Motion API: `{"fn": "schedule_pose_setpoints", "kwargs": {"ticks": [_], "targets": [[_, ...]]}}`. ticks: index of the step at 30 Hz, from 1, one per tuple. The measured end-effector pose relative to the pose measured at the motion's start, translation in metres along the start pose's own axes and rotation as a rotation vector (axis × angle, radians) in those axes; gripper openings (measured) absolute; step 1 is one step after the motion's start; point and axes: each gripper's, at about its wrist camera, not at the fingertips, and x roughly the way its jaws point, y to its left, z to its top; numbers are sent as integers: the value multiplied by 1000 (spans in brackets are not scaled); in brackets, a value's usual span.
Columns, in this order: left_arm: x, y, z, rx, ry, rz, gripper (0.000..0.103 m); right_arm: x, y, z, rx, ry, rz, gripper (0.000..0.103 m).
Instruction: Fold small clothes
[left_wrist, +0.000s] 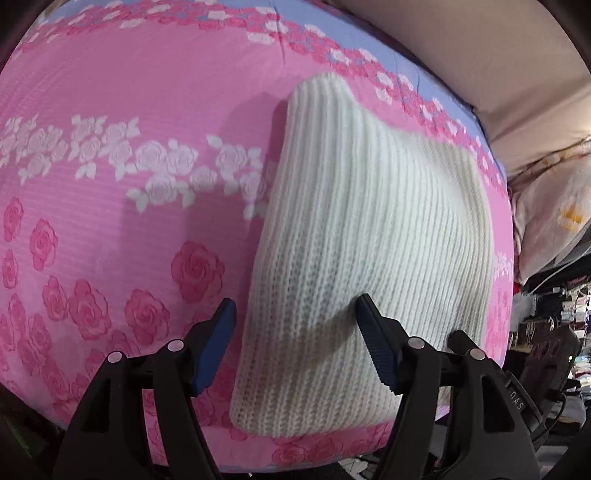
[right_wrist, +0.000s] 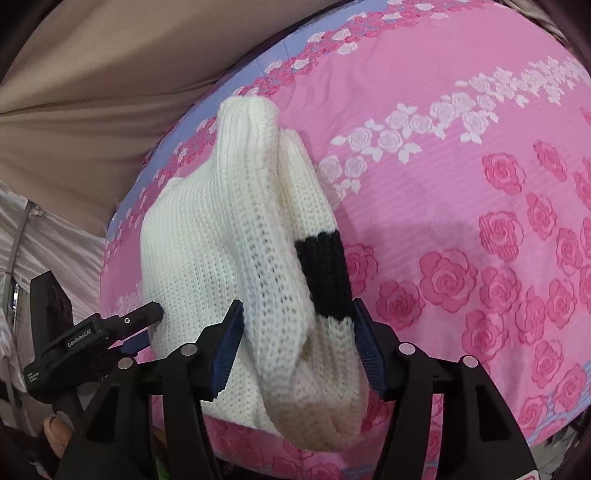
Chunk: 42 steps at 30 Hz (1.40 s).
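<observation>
A small white knitted sweater (left_wrist: 362, 236) lies folded on a pink rose-print bedspread (left_wrist: 110, 184). My left gripper (left_wrist: 295, 325) is open, its right finger pressing the sweater's near part, its left finger over the bedspread. In the right wrist view the sweater (right_wrist: 207, 240) has a sleeve with a black band (right_wrist: 325, 273) lifted over it. My right gripper (right_wrist: 299, 332) is closed around the sleeve's cuff end, both pads touching the knit. The left gripper also shows in the right wrist view (right_wrist: 147, 314), its tip against the sweater's left edge.
Beige fabric (left_wrist: 480, 55) lies beyond the bedspread's blue border (left_wrist: 369, 37). A pale pillow or bundle (left_wrist: 546, 221) and cluttered shelves (left_wrist: 554, 314) stand at the right. The bed's near edge runs just below the grippers.
</observation>
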Motion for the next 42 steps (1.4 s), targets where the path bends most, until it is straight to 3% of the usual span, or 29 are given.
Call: {"fn": "schedule_pose_setpoints", "kwargs": {"ticks": [12, 26, 29, 31, 33, 36, 42], "targets": [[23, -10, -10, 35, 39, 15, 78, 28, -8, -2, 67, 40, 80, 71], [37, -10, 1, 31, 35, 26, 88, 34, -1, 6, 33, 40, 103, 75], [39, -8, 6, 27, 33, 7, 89, 36, 1, 9, 34, 37, 114, 72], [40, -9, 10, 36, 30, -28, 81, 37, 0, 10, 38, 42, 129, 58], [39, -7, 15, 27, 48, -94, 60, 35, 1, 11, 39, 34, 138, 47], [27, -5, 19, 14, 50, -139, 44, 22, 21, 12, -28, 2, 113, 42], [-38, -26, 25, 73, -22, -240, 40, -31, 64, 19, -89, -112, 132, 40]]}}
